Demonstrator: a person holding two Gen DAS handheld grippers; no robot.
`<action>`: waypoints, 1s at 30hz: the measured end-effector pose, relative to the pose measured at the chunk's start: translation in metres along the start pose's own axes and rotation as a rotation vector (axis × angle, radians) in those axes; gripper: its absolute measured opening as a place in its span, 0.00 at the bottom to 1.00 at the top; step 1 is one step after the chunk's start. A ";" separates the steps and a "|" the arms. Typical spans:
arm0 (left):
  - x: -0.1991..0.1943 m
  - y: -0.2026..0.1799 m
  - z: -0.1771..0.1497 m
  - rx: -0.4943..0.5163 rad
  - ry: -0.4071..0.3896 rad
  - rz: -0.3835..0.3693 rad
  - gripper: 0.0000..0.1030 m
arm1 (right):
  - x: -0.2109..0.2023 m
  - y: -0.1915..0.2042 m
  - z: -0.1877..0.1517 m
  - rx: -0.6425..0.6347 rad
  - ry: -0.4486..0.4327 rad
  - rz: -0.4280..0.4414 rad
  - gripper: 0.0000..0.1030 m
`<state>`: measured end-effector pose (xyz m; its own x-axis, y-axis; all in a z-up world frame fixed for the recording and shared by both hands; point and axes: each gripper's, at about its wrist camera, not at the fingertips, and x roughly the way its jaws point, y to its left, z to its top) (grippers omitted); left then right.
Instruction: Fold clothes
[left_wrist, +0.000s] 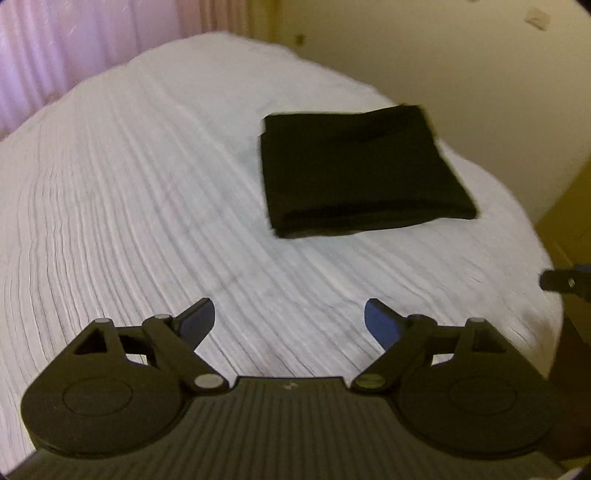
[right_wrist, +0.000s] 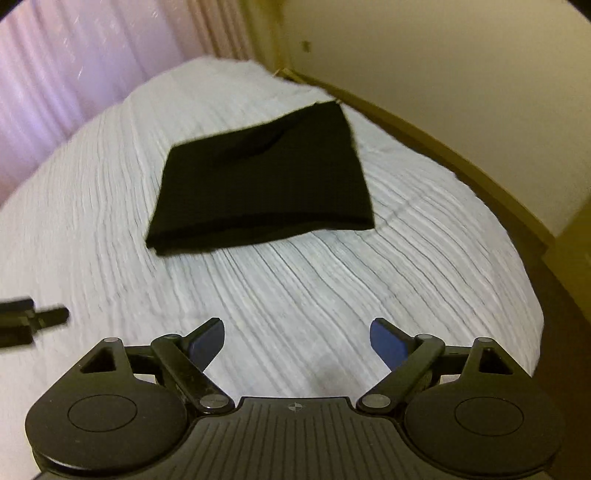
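Black garment (left_wrist: 365, 173) lay folded into a flat rectangle on the white ribbed bedspread (left_wrist: 129, 206), toward the far right of the bed, near the wall side. Both claws were up off the cloth and empty. Left gripper (left_wrist: 290, 321) stood wide, blue pads (left_wrist: 380, 326) well apart with only bedspread between them; right gripper (right_wrist: 297, 339) equally wide, nothing held.

From the left claw the garment sat ahead and to the right; from the right claw it sat ahead and slightly left, more nearly in line. Judged: right hand had the straighter approach.

Long axis ran roughly left-right across the bed, thick folded edge on the near side facing both claws.

Far right corner came close to the bed's edge and wooden frame (right_wrist: 424, 122), so little room there. Plenty of bare bedspread to the left and near side for moving or sliding. Fold looked finished, or nearly so.
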<state>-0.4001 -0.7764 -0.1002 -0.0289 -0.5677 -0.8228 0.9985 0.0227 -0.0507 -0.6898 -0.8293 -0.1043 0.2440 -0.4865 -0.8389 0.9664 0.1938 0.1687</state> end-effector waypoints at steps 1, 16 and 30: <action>-0.010 -0.002 -0.002 0.007 -0.010 -0.022 0.83 | -0.009 0.004 0.000 0.010 -0.006 -0.008 0.86; -0.070 0.012 -0.033 0.016 -0.004 -0.004 0.85 | -0.088 0.082 -0.021 -0.014 -0.091 0.005 0.86; -0.092 0.024 -0.043 0.083 0.044 0.039 0.85 | -0.105 0.112 -0.040 -0.011 -0.121 -0.029 0.86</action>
<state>-0.3755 -0.6881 -0.0497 0.0097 -0.5309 -0.8474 0.9993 -0.0251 0.0271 -0.6109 -0.7221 -0.0180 0.2246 -0.5915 -0.7744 0.9724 0.1873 0.1390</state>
